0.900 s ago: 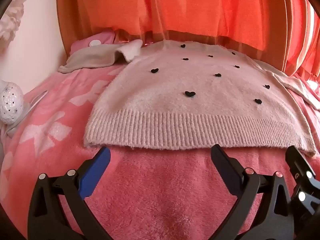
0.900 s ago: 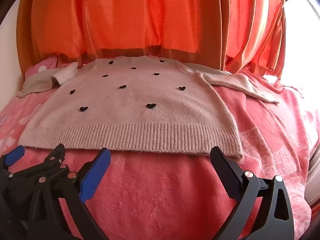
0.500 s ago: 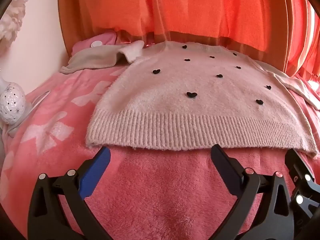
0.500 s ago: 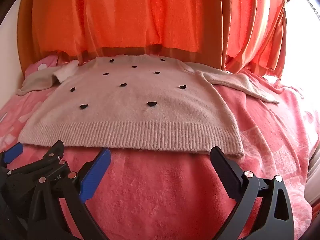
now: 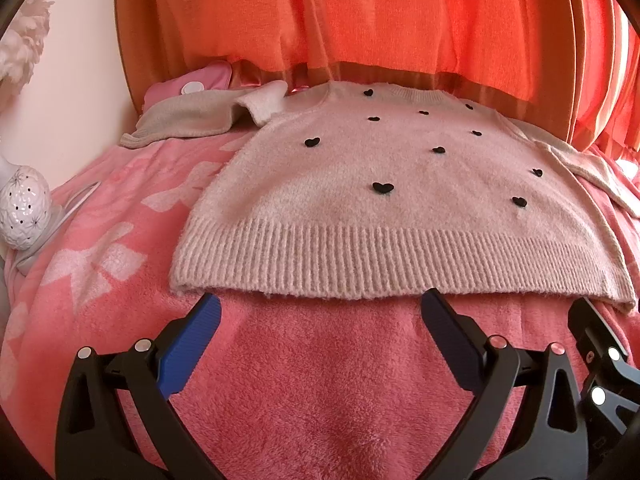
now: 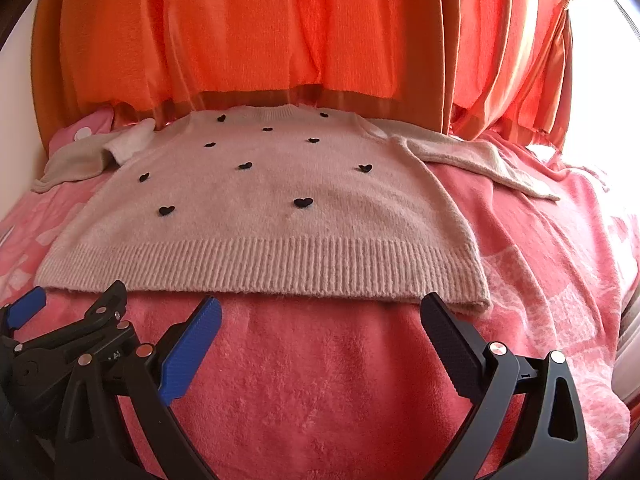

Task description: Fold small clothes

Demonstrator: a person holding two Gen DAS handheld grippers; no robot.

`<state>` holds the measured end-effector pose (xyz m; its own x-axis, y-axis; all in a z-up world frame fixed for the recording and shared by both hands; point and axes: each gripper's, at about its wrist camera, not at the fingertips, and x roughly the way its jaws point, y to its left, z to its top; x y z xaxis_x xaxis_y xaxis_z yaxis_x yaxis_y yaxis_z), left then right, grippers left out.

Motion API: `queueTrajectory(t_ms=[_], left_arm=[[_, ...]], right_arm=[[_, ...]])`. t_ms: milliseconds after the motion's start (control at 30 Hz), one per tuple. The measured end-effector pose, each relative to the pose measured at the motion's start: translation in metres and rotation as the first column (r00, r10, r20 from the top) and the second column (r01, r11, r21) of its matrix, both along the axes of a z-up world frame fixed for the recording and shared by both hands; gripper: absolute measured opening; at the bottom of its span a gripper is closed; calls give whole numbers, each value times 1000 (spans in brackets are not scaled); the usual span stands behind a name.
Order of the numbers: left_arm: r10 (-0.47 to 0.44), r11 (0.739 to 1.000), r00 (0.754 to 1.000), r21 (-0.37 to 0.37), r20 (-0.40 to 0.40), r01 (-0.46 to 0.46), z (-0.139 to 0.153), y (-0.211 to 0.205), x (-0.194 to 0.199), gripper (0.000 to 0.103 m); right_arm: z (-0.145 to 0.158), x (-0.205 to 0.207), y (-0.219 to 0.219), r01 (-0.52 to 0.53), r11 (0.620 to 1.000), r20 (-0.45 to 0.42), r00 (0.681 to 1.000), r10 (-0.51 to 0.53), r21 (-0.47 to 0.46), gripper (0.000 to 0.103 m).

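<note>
A small pale pink sweater [image 5: 380, 208] with black hearts lies flat, front up, on a pink blanket [image 5: 320, 380]. It also shows in the right wrist view [image 6: 260, 216]. Its ribbed hem faces me, its sleeves spread out to both sides. My left gripper [image 5: 320, 312] is open and empty, its tips just short of the hem's left half. My right gripper [image 6: 320, 312] is open and empty just short of the hem's right half. Each gripper shows at the edge of the other's view.
Orange curtains [image 6: 280, 40] hang right behind the sweater's collar. A pink pillow [image 5: 200, 84] lies at the back left. A white perforated lamp [image 5: 24, 212] with a cable stands at the left edge of the bed. Bright window light comes from the right.
Both grippers have drifted slightly, so the sweater sits a little to the right in the left view. Both stay open and the sweater has not moved.
</note>
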<state>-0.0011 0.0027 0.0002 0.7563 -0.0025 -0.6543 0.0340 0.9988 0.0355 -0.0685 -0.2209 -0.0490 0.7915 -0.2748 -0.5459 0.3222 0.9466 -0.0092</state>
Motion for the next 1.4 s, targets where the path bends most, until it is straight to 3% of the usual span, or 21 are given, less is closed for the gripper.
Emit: queueTrajectory(t_ms=[1400], left_arm=[[0,1000,1000,5,-2,0,-3,0,0,97]], right_arm=[[0,2,-3,1,1000,-7,1000,-1,12,98]])
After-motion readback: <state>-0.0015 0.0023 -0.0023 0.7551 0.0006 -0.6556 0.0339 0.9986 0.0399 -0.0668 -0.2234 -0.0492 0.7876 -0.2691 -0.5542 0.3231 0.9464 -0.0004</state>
